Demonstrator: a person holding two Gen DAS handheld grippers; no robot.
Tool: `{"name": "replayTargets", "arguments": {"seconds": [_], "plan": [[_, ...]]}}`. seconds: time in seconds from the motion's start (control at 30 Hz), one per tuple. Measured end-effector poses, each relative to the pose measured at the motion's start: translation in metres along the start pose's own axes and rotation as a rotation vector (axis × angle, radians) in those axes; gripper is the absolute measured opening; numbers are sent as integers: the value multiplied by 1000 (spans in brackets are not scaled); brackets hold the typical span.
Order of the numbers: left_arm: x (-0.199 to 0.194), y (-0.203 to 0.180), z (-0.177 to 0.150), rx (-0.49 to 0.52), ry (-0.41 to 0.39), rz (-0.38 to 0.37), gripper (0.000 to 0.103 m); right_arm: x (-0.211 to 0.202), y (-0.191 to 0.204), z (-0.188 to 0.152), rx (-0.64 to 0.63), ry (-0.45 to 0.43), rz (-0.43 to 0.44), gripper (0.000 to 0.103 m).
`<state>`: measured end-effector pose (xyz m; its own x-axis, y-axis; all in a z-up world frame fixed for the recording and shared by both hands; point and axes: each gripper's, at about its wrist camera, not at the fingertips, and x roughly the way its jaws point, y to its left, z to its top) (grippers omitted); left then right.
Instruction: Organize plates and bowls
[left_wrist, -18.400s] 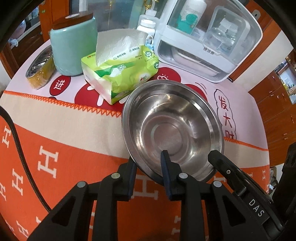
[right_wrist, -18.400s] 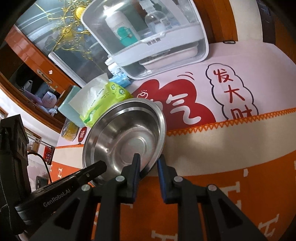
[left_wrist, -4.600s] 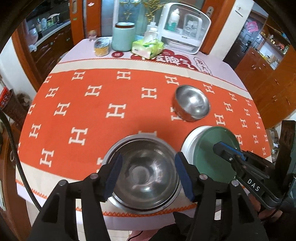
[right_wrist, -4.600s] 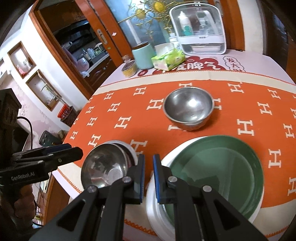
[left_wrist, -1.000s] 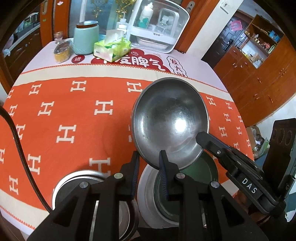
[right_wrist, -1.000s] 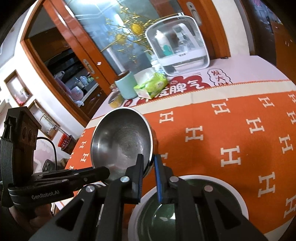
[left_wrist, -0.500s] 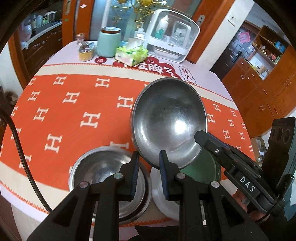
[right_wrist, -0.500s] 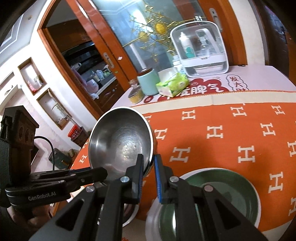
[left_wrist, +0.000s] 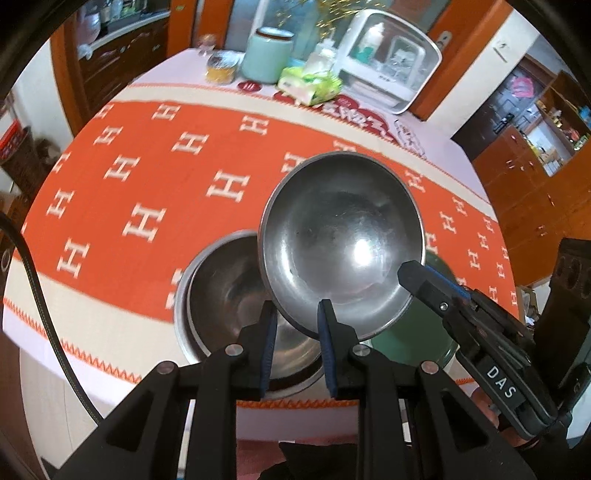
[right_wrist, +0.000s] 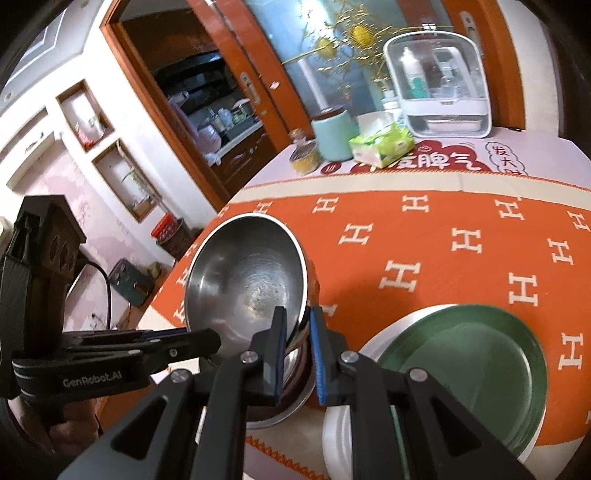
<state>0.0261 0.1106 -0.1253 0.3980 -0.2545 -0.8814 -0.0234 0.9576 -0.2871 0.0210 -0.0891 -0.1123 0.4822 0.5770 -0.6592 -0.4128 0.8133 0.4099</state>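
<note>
A small steel bowl hangs tilted in the air, held by both grippers. My left gripper is shut on its near rim. My right gripper is shut on the rim at the bowl's right side; in the left wrist view it reaches in from the right. Right below sits a larger steel bowl near the table's front edge. To its right a green plate lies on a white plate.
The orange tablecloth covers a round table. At its far side stand a mint canister, a green tissue pack, a small jar and a white storage box. A black cable hangs at the left.
Both grippers have carried the small bowl leftwards from above the green plate to above the larger steel bowl. Both grips on the rim are unchanged.
</note>
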Motion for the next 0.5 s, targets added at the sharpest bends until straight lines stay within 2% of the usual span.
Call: {"name": "replayTargets", "arguments": {"seconds": [0.27, 0.5], "plan": [[13, 19, -16, -49, 88, 35, 20, 16, 15, -16, -43, 99, -6, 14], [20, 27, -23, -53, 130, 51, 22, 24, 20, -24, -44, 142, -13, 15]]}}
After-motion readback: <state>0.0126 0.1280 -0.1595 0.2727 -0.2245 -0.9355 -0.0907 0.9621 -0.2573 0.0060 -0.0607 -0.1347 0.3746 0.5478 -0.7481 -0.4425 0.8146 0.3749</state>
